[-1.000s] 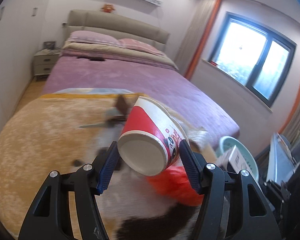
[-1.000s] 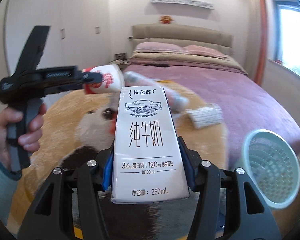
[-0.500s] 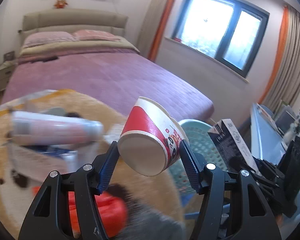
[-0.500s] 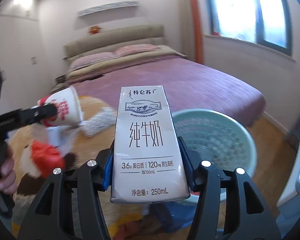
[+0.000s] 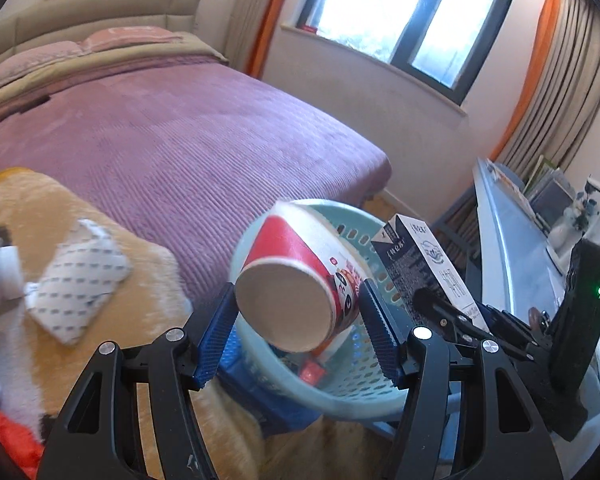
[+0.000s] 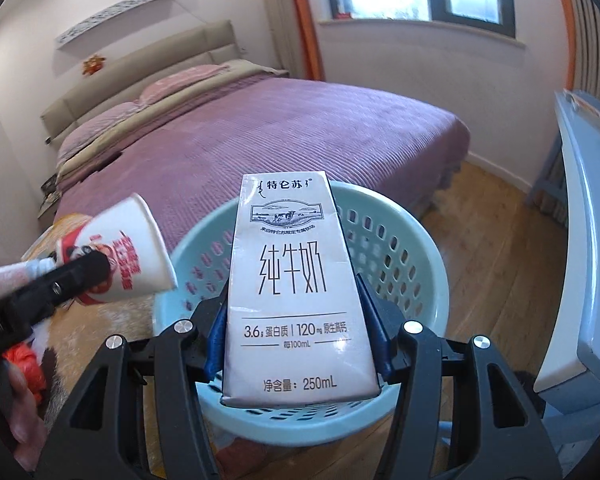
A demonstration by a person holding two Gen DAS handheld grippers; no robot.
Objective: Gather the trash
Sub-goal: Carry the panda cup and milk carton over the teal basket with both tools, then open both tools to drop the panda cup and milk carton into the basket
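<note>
Bedroom, purple bed behind basket (image 6: 432, 264). Left gripper (image 5: 298, 322) clamps paper cup (image 5: 296, 280) at basket's near-left rim; right gripper (image 6: 294, 336) grips milk carton (image 6: 296, 292) above basket. Cup may drop outside.

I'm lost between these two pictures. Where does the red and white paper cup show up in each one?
Left wrist view: the paper cup sits low in the centre, base toward the camera, clamped in the left claw.
Right wrist view: the cup is at the left edge, mouth pointing right.
Shared landmark: the pale green basket, right behind the cup in both.
</note>
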